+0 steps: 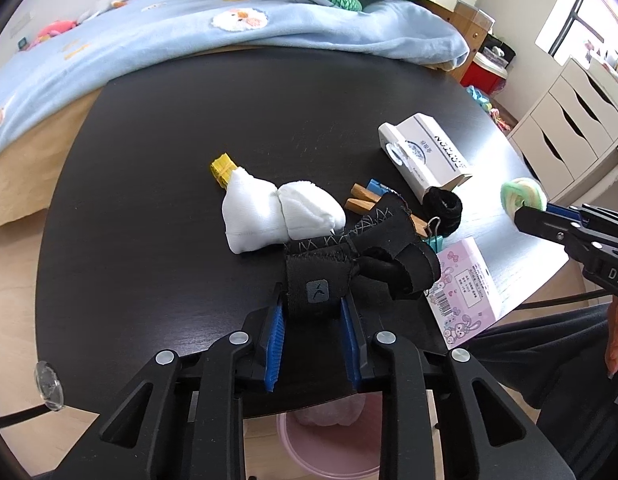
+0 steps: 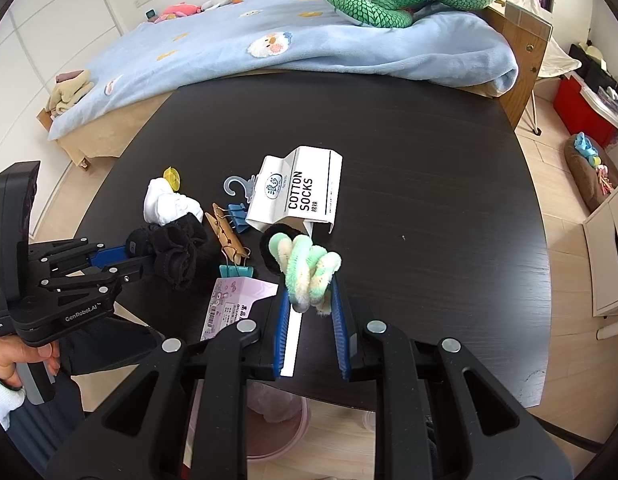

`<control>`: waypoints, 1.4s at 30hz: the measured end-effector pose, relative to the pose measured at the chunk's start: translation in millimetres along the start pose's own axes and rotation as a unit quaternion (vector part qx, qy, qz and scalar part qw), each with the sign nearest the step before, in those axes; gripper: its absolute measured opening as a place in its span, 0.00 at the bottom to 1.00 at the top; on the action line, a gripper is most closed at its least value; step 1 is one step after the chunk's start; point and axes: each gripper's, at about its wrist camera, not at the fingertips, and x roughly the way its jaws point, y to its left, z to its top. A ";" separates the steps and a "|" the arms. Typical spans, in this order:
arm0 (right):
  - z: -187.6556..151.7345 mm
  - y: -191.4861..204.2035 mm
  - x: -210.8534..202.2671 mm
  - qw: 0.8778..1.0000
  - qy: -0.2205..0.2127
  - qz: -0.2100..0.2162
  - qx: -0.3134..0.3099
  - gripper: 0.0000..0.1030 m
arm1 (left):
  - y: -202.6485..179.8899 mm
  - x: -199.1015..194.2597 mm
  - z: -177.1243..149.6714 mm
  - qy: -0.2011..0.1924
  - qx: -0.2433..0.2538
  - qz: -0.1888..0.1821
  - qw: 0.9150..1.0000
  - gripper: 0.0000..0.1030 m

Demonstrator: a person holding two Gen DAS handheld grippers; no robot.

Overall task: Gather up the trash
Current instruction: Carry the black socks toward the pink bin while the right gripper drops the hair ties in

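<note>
On the black round table [image 1: 157, 208], my left gripper [image 1: 313, 305] is shut on a black sock [image 1: 329, 276] at the near edge; the right wrist view shows this gripper [image 2: 143, 258] and the sock [image 2: 177, 252] at the left. My right gripper [image 2: 311, 294] is shut on a green-and-cream fuzzy hair tie [image 2: 309, 272], lifted a little off the table; the left wrist view shows it [image 1: 527, 216] at the right edge with the hair tie [image 1: 523, 196]. A pink printed packet [image 1: 465, 284] lies flat between both grippers. A white "COTTON SOCKS" box [image 2: 305, 192] lies further back.
A white sock bundle [image 1: 277, 212] with a yellow clip [image 1: 221, 169], wooden clothespins [image 1: 363, 200], binder clips [image 2: 235, 270] and a black hair tie [image 1: 443, 204] crowd the table's middle. A pink bin [image 1: 329, 440] stands under the near edge. A bed with a blue blanket [image 1: 149, 40] is behind.
</note>
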 end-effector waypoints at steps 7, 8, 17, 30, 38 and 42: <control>-1.9 6.0 -6.0 1.000 -0.004 0.007 -0.002 0.19 | -1.7 -23.0 -1.3 -0.017 0.013 -0.003 1.000 0.24; -2.9 7.0 -8.1 1.000 -0.006 0.009 -0.003 0.19 | -2.0 -26.9 -2.0 -0.020 0.016 -0.002 1.000 0.24; -13.0 23.7 -36.1 0.999 -0.023 0.021 -0.018 0.19 | -14.0 -67.0 -12.3 -0.050 0.054 0.010 0.997 0.24; -49.9 60.5 -84.8 0.996 -0.038 0.046 -0.065 0.19 | -23.1 -111.6 -44.6 -0.077 0.084 0.014 0.993 0.24; -77.6 79.8 -99.4 0.994 -0.025 0.066 -0.087 0.19 | -20.7 -127.6 -66.6 -0.082 0.084 0.014 0.993 0.24; -87.1 86.9 -101.1 0.992 -0.019 0.078 -0.092 0.19 | -18.8 -135.2 -73.8 -0.086 0.076 0.014 0.993 0.24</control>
